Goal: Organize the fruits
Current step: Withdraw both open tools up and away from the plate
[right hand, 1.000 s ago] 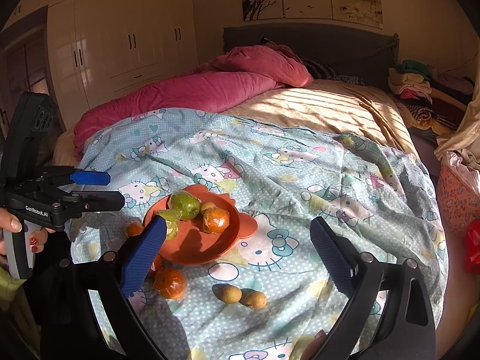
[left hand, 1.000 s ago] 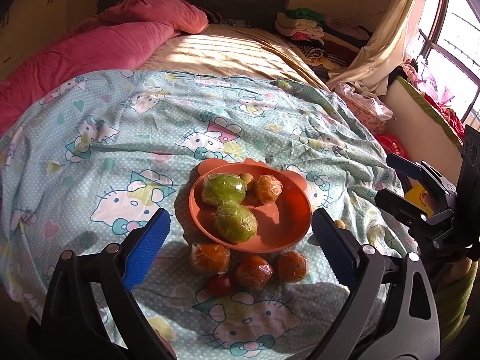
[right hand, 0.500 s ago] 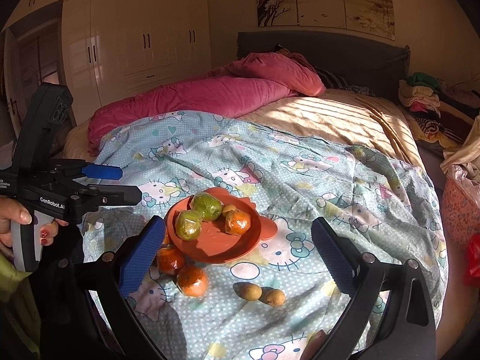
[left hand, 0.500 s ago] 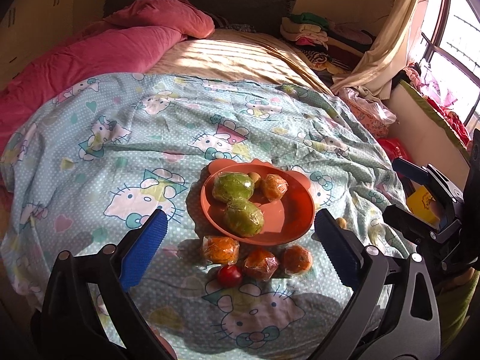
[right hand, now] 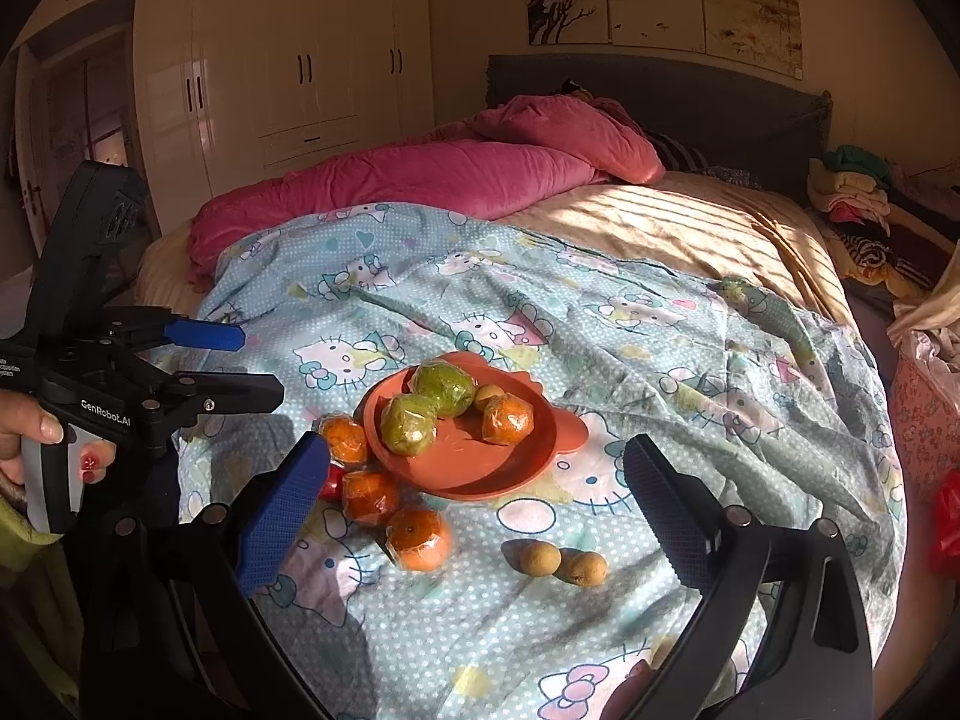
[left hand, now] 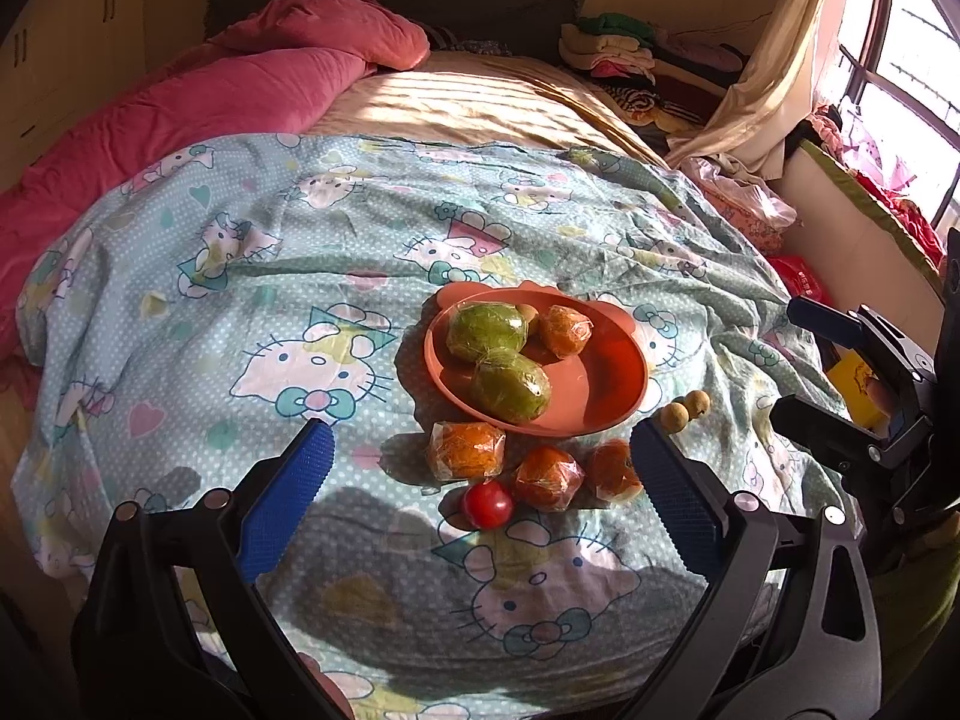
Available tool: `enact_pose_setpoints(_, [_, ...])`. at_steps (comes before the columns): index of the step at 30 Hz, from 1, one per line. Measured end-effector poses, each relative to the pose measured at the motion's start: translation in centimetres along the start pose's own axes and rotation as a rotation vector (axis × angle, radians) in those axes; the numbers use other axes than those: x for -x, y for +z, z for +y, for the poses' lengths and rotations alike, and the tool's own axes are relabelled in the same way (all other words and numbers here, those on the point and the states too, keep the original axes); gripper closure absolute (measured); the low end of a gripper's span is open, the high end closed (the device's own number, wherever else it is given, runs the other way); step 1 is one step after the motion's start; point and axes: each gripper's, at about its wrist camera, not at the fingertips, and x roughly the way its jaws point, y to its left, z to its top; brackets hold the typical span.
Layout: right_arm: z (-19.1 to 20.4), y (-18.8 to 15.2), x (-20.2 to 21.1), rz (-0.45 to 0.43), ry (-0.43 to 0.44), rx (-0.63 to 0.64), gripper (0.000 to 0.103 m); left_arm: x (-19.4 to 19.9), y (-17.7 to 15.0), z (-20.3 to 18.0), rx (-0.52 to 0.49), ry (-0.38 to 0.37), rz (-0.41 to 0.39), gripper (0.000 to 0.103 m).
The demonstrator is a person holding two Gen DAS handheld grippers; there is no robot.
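Note:
An orange plate (left hand: 618,378) (right hand: 516,468) lies on the cartoon-print bedspread and holds two wrapped green fruits (left hand: 487,333) (right hand: 445,389), one wrapped orange (left hand: 564,331) (right hand: 507,418) and a small brown fruit (right hand: 487,397). In front of the plate lie three wrapped oranges (left hand: 467,450) (right hand: 419,539) and a red tomato (left hand: 487,504) (right hand: 331,483). Two small brown fruits (left hand: 684,411) (right hand: 564,561) lie beside the plate. My left gripper (left hand: 480,498) is open and empty, hanging above the bed's near edge. My right gripper (right hand: 474,498) is open and empty too, back from the fruit.
A pink duvet (left hand: 198,96) (right hand: 432,174) lies at the far left of the bed. Folded clothes (left hand: 624,48) are piled by the headboard, a curtain (left hand: 774,60) and window at the right. A white wardrobe (right hand: 300,60) stands behind.
Both grippers have pulled back and risen from the fruit, so the plate looks smaller and farther. The fruit has not moved. Both stay open.

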Motion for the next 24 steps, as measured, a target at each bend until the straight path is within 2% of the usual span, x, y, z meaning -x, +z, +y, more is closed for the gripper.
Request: enact_pose_setpoints(24, [2.8, -3.7, -1.5, 0.110, 0.006, -0.021, 0.005, -0.5, -4.3, 0.9, -0.042, -0.005, 0.070, 0.010])
